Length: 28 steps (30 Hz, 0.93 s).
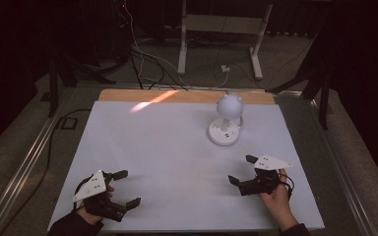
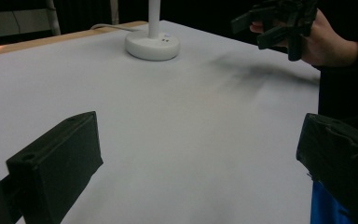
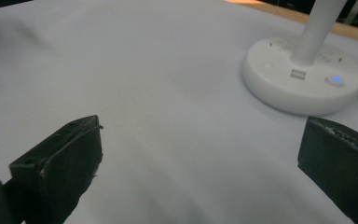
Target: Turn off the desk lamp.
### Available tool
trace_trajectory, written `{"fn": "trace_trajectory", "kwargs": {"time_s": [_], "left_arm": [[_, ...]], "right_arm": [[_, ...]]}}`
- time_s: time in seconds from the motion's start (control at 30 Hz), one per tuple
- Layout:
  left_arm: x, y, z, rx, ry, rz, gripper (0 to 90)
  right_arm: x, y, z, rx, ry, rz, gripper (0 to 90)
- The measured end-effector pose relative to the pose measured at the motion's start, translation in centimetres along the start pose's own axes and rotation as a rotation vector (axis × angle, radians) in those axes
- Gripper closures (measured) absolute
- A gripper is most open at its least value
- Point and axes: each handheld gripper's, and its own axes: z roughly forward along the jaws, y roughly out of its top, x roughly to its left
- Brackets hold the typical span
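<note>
A white desk lamp (image 1: 226, 120) stands at the back right of the white table sheet (image 1: 167, 147), with a round head over a round base (image 2: 152, 45) (image 3: 298, 81); a small blue light glows on the base. My left gripper (image 1: 128, 188) is held at the front left, jaws wide apart and empty (image 2: 200, 158). At the front right my right gripper (image 1: 242, 169) is open too, its jaws pointing left, a short way in front of the lamp (image 3: 200, 158). The right hand and its gripper (image 2: 279, 21) also appear far off in the left gripper view.
A wooden strip (image 1: 187, 96) runs along the table's far edge. Behind it on the floor are cables (image 1: 142, 64) and a white metal stand (image 1: 219, 34). Metal rails (image 1: 24, 162) border the table on both sides. The room is dark.
</note>
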Motion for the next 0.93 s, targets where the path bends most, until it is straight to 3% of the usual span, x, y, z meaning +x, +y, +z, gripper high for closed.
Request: {"fn": "trace_trajectory", "kwargs": {"time_s": [0.27, 0.7, 0.93], "left_arm": [[0.0, 0.0, 0.0, 0.0, 0.0, -0.001, 0.5], [0.0, 0.0, 0.1, 0.006, 0.001, 0.0, 0.5], [0.0, 0.0, 0.2, 0.009, 0.001, 0.0, 0.5]], "right_arm": [[-0.3, -1.6, -1.1, 0.044, -0.018, 0.031, 0.0], [-1.0, -3.8, -3.8, 0.066, -0.066, 0.066, 0.0], [-1.2, -4.1, -3.9, 0.068, -0.066, 0.06, 0.0]]}}
